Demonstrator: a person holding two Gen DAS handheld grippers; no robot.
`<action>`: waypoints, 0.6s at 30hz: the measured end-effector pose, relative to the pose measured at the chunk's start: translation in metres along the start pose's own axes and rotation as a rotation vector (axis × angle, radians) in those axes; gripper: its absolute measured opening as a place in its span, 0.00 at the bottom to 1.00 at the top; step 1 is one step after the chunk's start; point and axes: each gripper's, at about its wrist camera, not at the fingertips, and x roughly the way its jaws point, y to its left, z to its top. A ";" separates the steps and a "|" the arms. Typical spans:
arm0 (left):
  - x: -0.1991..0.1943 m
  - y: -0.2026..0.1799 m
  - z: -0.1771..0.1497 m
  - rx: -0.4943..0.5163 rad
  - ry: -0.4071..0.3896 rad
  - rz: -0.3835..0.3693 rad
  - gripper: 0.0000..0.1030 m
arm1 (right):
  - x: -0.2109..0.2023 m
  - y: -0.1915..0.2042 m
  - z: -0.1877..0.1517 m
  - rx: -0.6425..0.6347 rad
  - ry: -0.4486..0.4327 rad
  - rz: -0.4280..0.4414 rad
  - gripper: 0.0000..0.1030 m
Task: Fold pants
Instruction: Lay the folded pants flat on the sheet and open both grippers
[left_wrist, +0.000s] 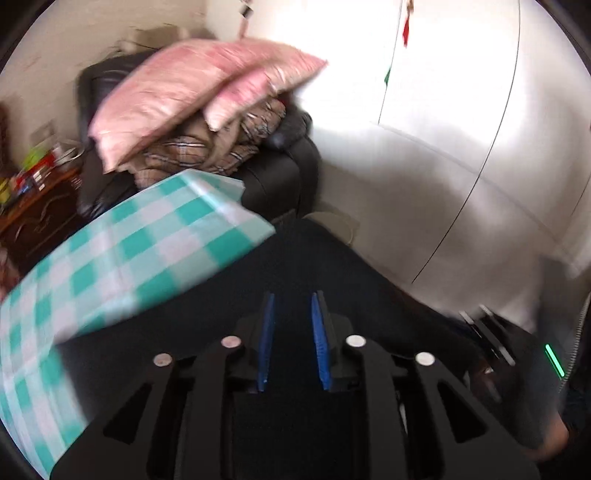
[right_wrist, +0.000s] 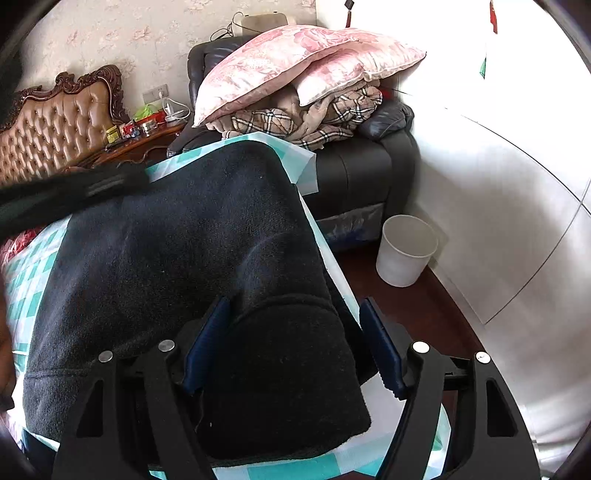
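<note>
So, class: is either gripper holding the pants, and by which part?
Neither grips them. The right gripper stands open astride a folded end of the pants; the left gripper is open too.

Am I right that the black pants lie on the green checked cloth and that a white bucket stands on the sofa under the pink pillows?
Not quite: the white bucket stands on the floor beside the sofa, as the right wrist view shows. The black pants do lie on the green checked cloth, and the pink pillows are on the sofa.

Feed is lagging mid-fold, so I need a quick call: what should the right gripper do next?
Probably close the right gripper: its jaws stand open on either side of the pants edge nearest the camera, near the table edge, gripping nothing yet.
</note>
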 end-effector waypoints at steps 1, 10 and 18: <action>-0.016 -0.002 -0.014 -0.002 -0.015 0.003 0.24 | 0.000 0.000 0.000 0.002 0.000 0.003 0.67; -0.055 -0.019 -0.116 -0.029 0.026 0.094 0.28 | -0.028 0.014 0.009 -0.049 -0.034 -0.066 0.70; -0.087 0.002 -0.118 -0.181 0.048 0.167 0.58 | -0.088 0.037 -0.009 -0.126 -0.123 -0.094 0.72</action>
